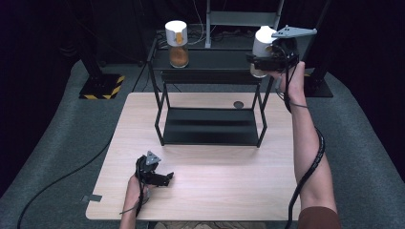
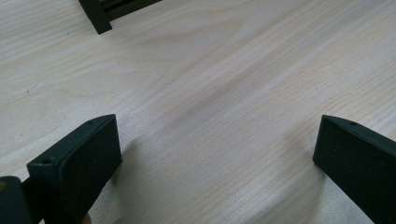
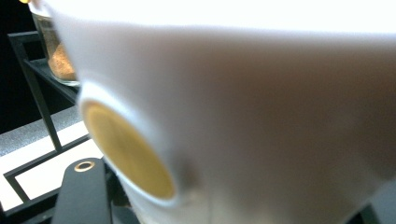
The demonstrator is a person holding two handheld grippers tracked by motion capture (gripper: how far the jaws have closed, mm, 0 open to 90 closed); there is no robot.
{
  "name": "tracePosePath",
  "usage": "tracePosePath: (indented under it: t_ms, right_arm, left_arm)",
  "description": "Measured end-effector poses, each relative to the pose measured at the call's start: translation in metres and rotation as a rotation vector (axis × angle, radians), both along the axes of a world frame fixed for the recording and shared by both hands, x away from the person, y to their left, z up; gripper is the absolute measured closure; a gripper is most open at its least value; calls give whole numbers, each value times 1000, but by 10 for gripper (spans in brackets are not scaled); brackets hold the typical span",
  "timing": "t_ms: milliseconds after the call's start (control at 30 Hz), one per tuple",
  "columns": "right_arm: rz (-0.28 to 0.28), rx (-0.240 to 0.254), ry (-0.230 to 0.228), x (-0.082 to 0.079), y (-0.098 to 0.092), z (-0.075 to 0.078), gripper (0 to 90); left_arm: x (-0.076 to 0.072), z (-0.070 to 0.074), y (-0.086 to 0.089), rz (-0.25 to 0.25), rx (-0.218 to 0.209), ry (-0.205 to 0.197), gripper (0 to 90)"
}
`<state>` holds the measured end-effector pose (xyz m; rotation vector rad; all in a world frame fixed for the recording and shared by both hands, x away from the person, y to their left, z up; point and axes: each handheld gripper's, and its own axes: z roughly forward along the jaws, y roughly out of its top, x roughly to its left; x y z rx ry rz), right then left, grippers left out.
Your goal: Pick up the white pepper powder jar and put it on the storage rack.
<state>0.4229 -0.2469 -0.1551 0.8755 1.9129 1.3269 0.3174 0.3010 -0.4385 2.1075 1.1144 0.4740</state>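
Bright overhead light on the table (image 1: 205, 181), dark surroundings; the white jar (image 3: 261, 116) blurs, overexposed (too close).

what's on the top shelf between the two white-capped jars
Nothing: in the high view the rack's top shelf is bare between the left jar and the held jar.

A black metal two-tier rack (image 1: 210, 125) stands at the far middle of the pale wooden table (image 1: 215, 191). On its top shelf's left sits a white-lidded glass jar of orange-brown powder (image 1: 177, 44); at the right end a second white-lidded jar (image 1: 262, 47) sits in the right gripper (image 1: 267, 59). The left gripper (image 1: 165, 179) rests on the table's near left.
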Motion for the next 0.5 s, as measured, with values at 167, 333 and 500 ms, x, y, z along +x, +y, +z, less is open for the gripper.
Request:
tracePosePath:
  t_ms: [167,333,500]
  right_arm:
    - [-5,-6,11,6,3,4,301]
    - [-7,-4,17,12,6,8,301]
    - [-11,0,32,20,9,10,301]
  left_arm:
    - [0,0,0,1,-1,0,3]
    - [0,0,0,2,-2,0,3]
    - [0,0,0,1,-1,0,3]
